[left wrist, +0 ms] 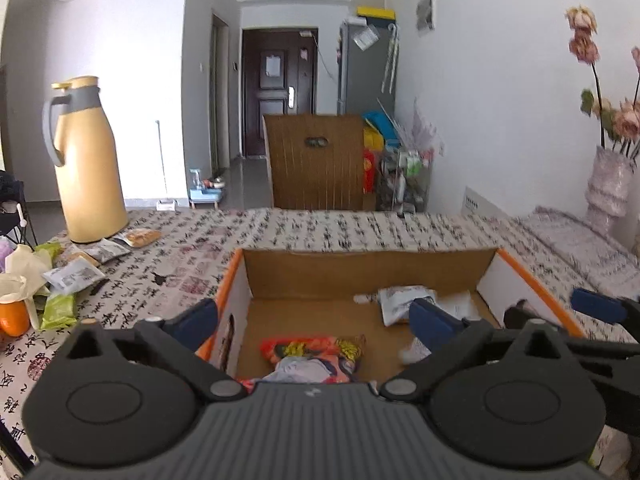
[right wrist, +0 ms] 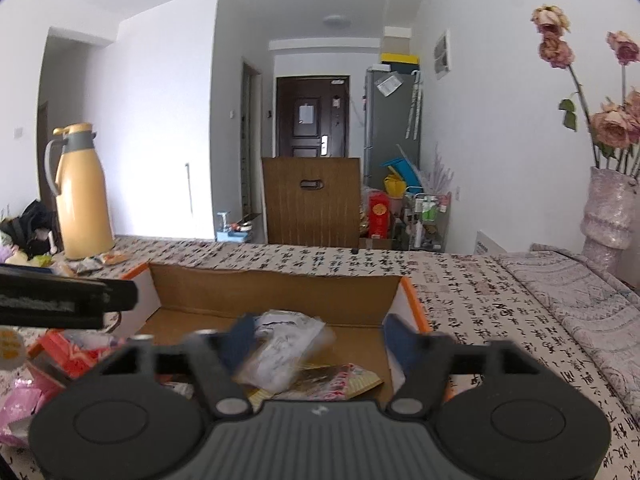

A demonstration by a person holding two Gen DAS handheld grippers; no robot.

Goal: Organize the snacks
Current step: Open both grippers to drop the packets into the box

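An open cardboard box [left wrist: 368,254] with an orange rim stands on the patterned tablecloth. My left gripper [left wrist: 314,320] is open wide over the box's near left part, with nothing between its pads. Below it a red and yellow snack packet [left wrist: 312,354] lies on the box floor, and a white packet [left wrist: 404,300] lies farther back. My right gripper [right wrist: 320,340] is open over the same box [right wrist: 280,276]. A blurred white packet [right wrist: 280,356] sits loose between its fingers, near the left one, above a yellow and pink packet [right wrist: 340,380].
A tall yellow thermos [left wrist: 88,160] stands at the table's far left, with several loose snack packets [left wrist: 72,276] and an orange cup [left wrist: 14,316] near it. A vase of dried flowers [right wrist: 608,216] stands far right by a folded cloth [right wrist: 580,300]. A wooden chair back [left wrist: 316,160] rises behind the table.
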